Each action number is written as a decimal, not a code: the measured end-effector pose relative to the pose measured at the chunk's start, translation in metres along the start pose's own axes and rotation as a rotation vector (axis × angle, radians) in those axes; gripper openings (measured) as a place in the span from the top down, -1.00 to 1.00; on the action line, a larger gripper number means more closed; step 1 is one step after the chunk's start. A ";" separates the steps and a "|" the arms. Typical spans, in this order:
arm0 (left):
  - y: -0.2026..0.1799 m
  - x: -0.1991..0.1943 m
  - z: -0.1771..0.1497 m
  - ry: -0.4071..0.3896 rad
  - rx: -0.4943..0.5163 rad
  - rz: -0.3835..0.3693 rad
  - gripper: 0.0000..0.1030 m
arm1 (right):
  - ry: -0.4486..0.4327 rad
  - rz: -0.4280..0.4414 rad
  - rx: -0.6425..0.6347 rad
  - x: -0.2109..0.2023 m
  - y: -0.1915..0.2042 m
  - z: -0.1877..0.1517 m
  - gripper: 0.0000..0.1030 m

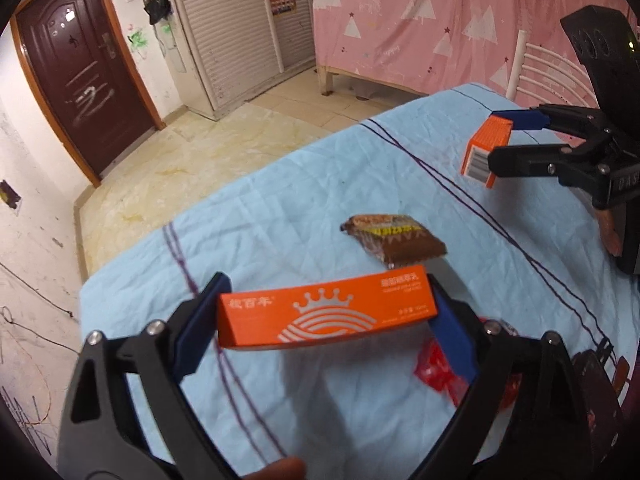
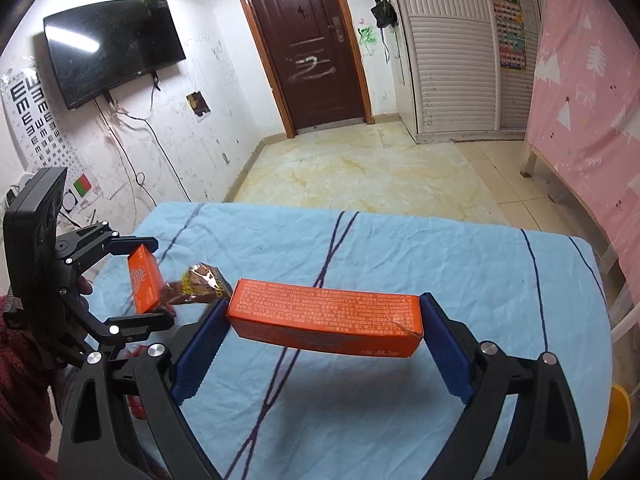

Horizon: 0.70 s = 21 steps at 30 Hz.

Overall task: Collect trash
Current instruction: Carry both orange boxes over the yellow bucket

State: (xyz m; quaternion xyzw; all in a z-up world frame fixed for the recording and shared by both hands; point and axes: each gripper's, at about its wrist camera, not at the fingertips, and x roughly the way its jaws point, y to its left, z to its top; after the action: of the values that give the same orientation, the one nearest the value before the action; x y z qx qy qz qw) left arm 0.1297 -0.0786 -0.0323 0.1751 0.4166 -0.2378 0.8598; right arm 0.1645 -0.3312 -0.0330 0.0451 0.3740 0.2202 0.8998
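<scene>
Two orange cartons are held above the blue-clothed table (image 1: 280,208). My left gripper (image 1: 326,300) is shut on an orange carton with a white crown print (image 1: 320,316), its blue pads pressing on both ends; from the right wrist view the same gripper (image 2: 158,280) and carton (image 2: 144,284) show at the left. My right gripper (image 2: 324,308) is shut on the other orange carton (image 2: 328,316), end to end between its pads; it also shows as a gripper (image 1: 494,138) with a carton (image 1: 484,148) at the upper right. A brown snack wrapper (image 1: 394,240) (image 2: 200,286) lies on the cloth between them. A red wrapper (image 1: 436,368) lies under my left gripper's right finger.
The table's far edge drops to a tiled floor (image 2: 360,168). A white chair back (image 1: 536,68) stands at the table's far right, with pink bed drapery (image 1: 420,20) beyond. A yellow object (image 2: 616,420) sits past the table's right edge. A dark object (image 1: 596,380) lies near the red wrapper.
</scene>
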 end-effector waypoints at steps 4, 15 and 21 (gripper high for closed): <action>0.004 -0.032 -0.006 -0.027 -0.022 0.050 -0.76 | -0.041 0.023 -0.003 -0.021 0.003 -0.001 -0.67; -0.024 -0.081 0.004 -0.090 -0.047 0.111 -0.76 | -0.144 0.013 0.012 -0.092 -0.006 -0.018 -0.67; -0.051 -0.093 0.014 -0.116 -0.035 0.102 -0.76 | -0.193 -0.012 0.032 -0.126 -0.023 -0.033 -0.67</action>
State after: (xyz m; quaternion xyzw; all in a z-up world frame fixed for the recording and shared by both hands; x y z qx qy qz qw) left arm 0.0603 -0.1037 0.0451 0.1671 0.3605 -0.1961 0.8965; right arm 0.0713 -0.4087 0.0197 0.0780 0.2894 0.2036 0.9320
